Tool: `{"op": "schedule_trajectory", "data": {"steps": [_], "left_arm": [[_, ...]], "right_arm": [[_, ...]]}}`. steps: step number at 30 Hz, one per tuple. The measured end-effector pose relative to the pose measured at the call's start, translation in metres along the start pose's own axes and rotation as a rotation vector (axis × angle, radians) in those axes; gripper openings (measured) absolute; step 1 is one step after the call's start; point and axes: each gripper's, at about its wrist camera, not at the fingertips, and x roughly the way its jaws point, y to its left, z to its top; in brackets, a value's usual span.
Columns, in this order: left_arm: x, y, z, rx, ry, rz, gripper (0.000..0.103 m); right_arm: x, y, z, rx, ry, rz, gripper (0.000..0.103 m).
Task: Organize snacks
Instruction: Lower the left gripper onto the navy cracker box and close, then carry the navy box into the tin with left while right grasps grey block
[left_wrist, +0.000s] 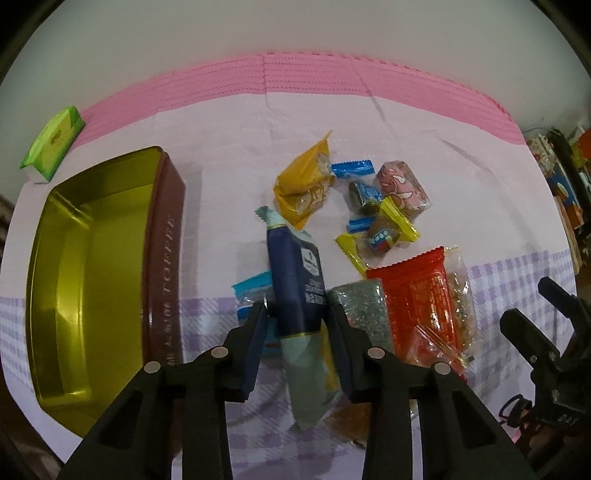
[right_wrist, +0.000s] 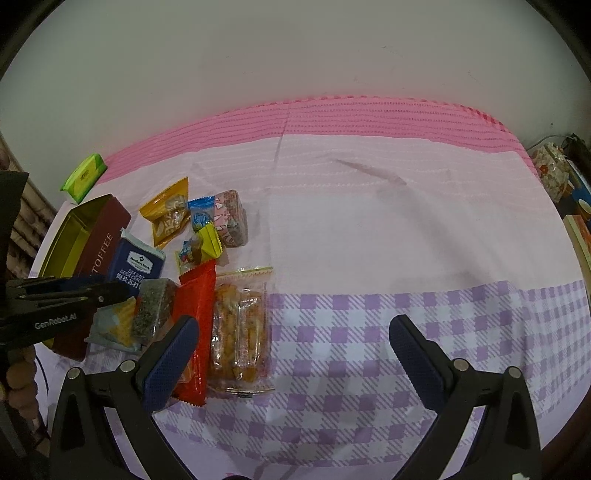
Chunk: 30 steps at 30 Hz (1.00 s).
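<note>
Left gripper (left_wrist: 297, 314): lowered, fingers straddling navy cracker packet (left_wrist: 295, 273), contact unclear. Right gripper (right_wrist: 293, 332): spread wide above checked tablecloth (right_wrist: 369, 332), holding nothing.

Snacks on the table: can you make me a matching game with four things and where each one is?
Things:
1. toffee tin
2. navy cracker packet
3. green pack
4. red packet

Places:
A. between the fingers of the left gripper
B. far corner, beyond the tin
C. standing open on the left, nothing inside
D. on the clear bag of orange snacks

Pairs: 1-C, 2-A, 3-B, 4-D
</note>
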Motion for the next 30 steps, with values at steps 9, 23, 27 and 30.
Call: {"op": "schedule_trajectory", "data": {"steps": [9, 23, 27, 30], "left_arm": [[0.005, -0.01, 0.005, 0.006, 0.003, 0.003, 0.02], [-0.019, -0.008, 0.001, 0.029, -0.025, -0.02, 0.015], [-0.036, -0.004, 0.002, 0.026, -0.05, -0.035, 0.015], [-0.05, 0.005, 0.005, 0.008, -0.071, -0.042, 0.015]], "right_arm": [[0.004, 0.001, -0.001, 0.004, 0.012, 0.003, 0.102], [0.007, 0.005, -0.002, -0.002, 0.022, -0.003, 0.102], [0.006, 0.01, -0.001, -0.014, 0.021, -0.008, 0.102], [0.004, 0.015, 0.0, -0.025, 0.018, -0.011, 0.102]]}}
